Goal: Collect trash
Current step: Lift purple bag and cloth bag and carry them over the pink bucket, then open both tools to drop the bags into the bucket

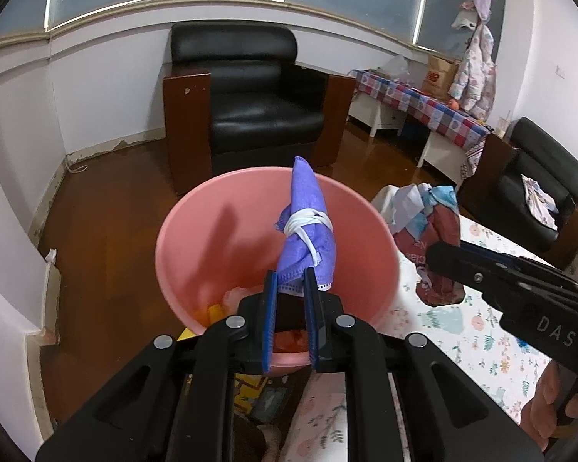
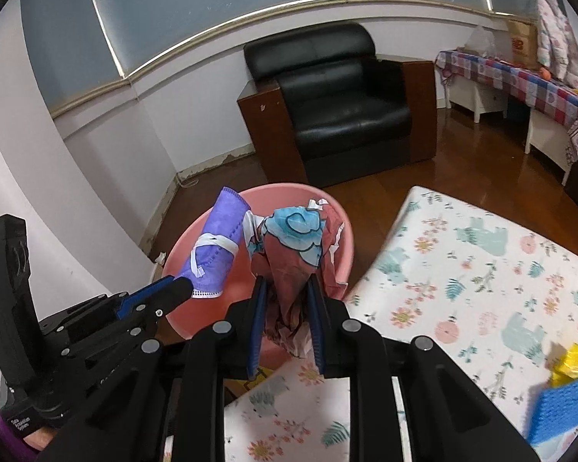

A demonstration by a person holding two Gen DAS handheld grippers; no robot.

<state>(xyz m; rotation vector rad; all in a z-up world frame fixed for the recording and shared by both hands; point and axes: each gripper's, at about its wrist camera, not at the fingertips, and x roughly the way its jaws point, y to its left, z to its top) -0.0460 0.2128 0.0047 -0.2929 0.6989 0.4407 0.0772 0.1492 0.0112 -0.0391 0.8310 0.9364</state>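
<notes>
Left wrist: left claw [image 1: 291, 288] clamping purple mask [image 1: 308, 227] over pink bin [image 1: 181, 231], right claw [image 2: 287, 296] clamping wrapper [image 2: 289, 250].

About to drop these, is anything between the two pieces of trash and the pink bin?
Nothing visible. The left gripper holds the purple mask above the open pink bin, and the right gripper holds the crumpled wrapper above it.

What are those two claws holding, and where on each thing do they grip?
The left gripper pinches a rolled purple mask by its lower end. The right gripper clamps a crumpled wrapper near its lower, bunched part. Both are over the pink bin.
</notes>
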